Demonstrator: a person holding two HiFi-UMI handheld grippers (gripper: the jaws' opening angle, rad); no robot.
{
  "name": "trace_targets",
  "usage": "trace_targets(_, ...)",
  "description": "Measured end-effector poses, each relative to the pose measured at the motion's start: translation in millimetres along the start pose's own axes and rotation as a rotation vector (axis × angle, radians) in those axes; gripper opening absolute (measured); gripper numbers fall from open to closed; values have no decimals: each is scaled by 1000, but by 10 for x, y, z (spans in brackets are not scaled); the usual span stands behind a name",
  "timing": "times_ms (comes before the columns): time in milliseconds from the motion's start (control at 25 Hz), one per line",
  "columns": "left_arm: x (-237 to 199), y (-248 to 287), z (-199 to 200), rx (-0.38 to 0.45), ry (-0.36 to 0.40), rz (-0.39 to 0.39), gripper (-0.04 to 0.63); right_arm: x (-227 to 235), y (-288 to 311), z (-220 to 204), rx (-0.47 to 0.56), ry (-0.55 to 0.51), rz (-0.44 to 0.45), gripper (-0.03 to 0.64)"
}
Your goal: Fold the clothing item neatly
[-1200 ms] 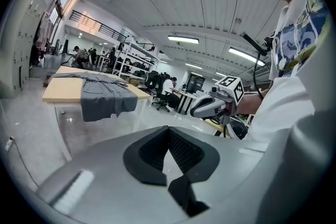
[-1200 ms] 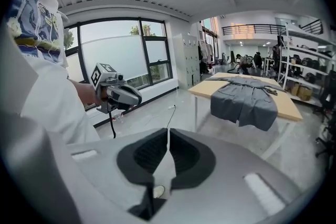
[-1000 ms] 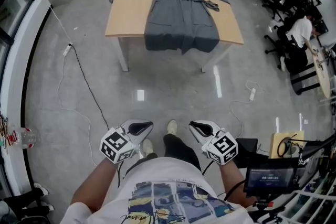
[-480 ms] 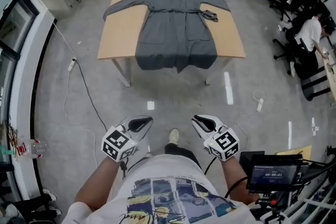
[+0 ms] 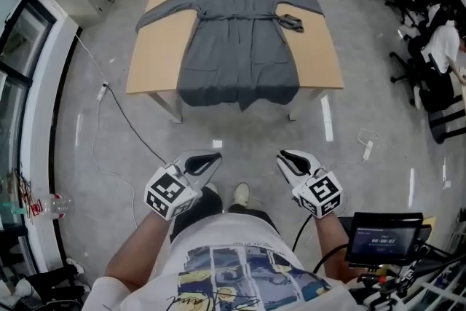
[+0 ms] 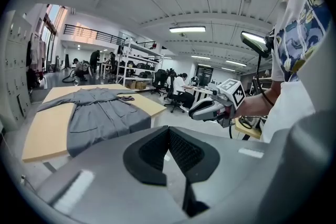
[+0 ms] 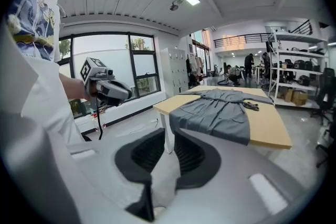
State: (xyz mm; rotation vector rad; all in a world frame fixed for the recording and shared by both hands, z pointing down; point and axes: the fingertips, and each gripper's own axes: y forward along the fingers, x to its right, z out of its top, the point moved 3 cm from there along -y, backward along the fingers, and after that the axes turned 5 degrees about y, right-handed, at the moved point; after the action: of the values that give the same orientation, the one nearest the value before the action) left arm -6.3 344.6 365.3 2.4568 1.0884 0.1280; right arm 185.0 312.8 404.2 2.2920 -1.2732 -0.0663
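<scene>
On the wooden table [image 5: 156, 47] at the far side of the open floor, the grey robe-like garment [image 5: 237, 47] lies flat and face up. Both sleeves are spread out to the sides and its hem hangs over the near edge. A loose dark end of its belt [image 5: 293, 20] rests on the tabletop just beside the sleeve on the person's right. Nothing is folded yet, so this looks like the approach stage, with the person standing well apart from the table and both tools held low in front of the body. The next move likely calls for closing in on the near edge, then reaching for a sleeve or the hem to start the first fold, with the belt end tucked in so it does not trail. The left gripper [image 5: 210, 158] has its jaws pressed together with nothing between them. The right gripper [image 5: 289, 157] has just been opening and shows a narrow gap between its pads, also empty; neither touches the garment
</scene>
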Motion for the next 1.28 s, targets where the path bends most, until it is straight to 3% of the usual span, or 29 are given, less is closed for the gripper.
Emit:
trace_targets(320,-509,423,118,11,-26,-19,8,425,317,104,-13,35,-14,44)
trace_targets(920,-1767,935,534,34,47,-178,8,1364,1023,846,-21,100,-208,44)
trace_targets(1280,-2289,1090,598,30,39,-182,8,2059,1195,1054,8,173,-318,44)
